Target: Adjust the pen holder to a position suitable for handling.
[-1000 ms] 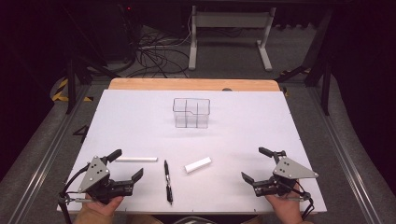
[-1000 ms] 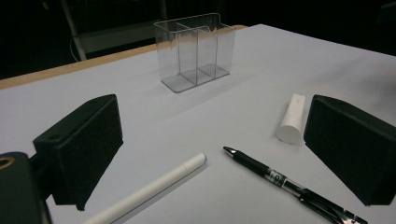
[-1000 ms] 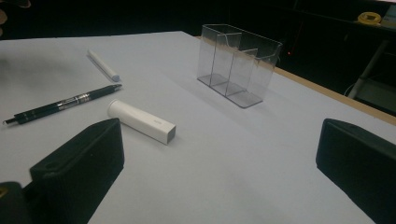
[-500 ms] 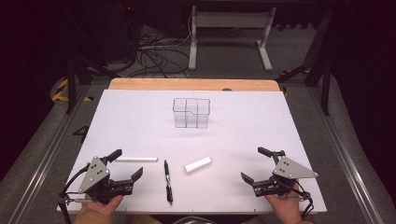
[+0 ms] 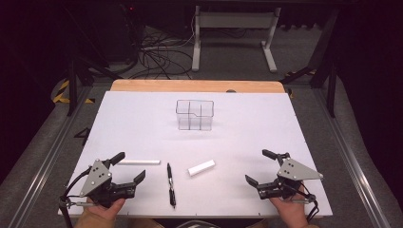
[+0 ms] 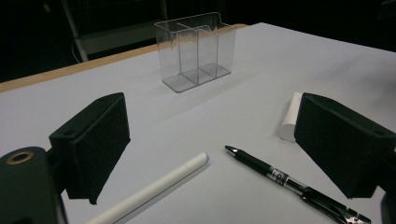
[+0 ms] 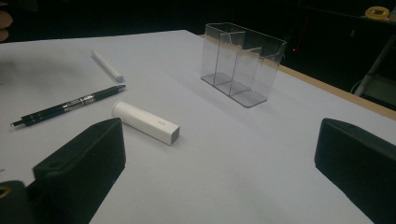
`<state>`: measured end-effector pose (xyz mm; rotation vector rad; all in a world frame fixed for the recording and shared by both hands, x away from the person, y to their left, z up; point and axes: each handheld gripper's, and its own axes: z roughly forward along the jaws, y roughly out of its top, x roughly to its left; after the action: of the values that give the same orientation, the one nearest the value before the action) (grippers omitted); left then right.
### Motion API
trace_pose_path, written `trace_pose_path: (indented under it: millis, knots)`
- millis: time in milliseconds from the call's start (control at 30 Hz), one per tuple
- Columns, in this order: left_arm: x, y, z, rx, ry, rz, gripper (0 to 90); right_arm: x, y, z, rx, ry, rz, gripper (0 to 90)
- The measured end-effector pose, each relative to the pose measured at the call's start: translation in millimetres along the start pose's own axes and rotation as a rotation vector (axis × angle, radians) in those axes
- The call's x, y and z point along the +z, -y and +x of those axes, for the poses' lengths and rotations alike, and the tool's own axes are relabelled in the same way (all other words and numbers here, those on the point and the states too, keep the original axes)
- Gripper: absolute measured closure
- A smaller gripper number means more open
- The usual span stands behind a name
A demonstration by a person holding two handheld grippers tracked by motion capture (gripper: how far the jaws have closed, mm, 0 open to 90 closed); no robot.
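Left gripper (image 5: 127,166): jaws wide, empty, resting at near edge, unmoved over last second. Right gripper (image 5: 263,166): same, wide, empty, no shift. Between them: white stick (image 5: 139,162), black pen (image 5: 170,184), white tube (image 5: 201,167), untouched. Far centre: clear organiser (image 5: 195,114), empty. Work not begun

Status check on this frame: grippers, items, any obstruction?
Left gripper, right gripper: open, empty. Black pen, white pen, white tube lie loose. Clear organizer empty, path unobstructed.

One black pen (image 5: 170,184), one thin white stick (image 5: 139,162), one white tube (image 5: 201,167), one clear divided holder (image 5: 195,114)
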<state>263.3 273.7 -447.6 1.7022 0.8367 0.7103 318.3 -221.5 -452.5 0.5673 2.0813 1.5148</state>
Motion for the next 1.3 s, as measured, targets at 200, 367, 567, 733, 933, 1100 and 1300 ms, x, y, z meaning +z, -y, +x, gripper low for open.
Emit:
trace_pose_path:
  millis: [200, 367, 567, 733, 933, 1100, 1300]
  knots:
    - [0.1, -0.4, 0.4, -0.003, -0.004, 0.000, 11.3, 2.2, -3.7, 0.2, -0.005, -0.009, 0.008, 3.3]
    - [-1.0, -0.8, 0.7, -0.002, -0.008, -0.005, 11.4, 8.9, -15.0, -1.4, -0.027, -0.007, 0.022, 3.9]
    - [-1.0, -0.5, 0.8, -0.003, -0.008, -0.006, 11.3, 16.8, -21.3, -2.6, -0.029, -0.015, 0.038, 3.9]
    - [-1.5, -0.7, 0.8, -0.005, -0.008, -0.006, 11.3, 20.4, -30.0, -3.9, -0.050, -0.019, 0.039, 3.9]
    - [-1.4, -0.8, 1.0, 0.000, -0.007, -0.005, 11.3, 22.7, -35.8, -4.4, -0.065, -0.022, 0.042, 3.9]
    - [-1.3, -0.7, 1.0, -0.005, -0.006, -0.005, 11.3, 22.7, -36.9, -5.4, -0.058, -0.037, 0.058, 5.6]
    - [-1.3, -0.8, 0.3, -0.001, -0.008, -0.002, 11.3, 26.4, -42.8, -9.8, -0.008, -0.117, 0.091, 12.1]
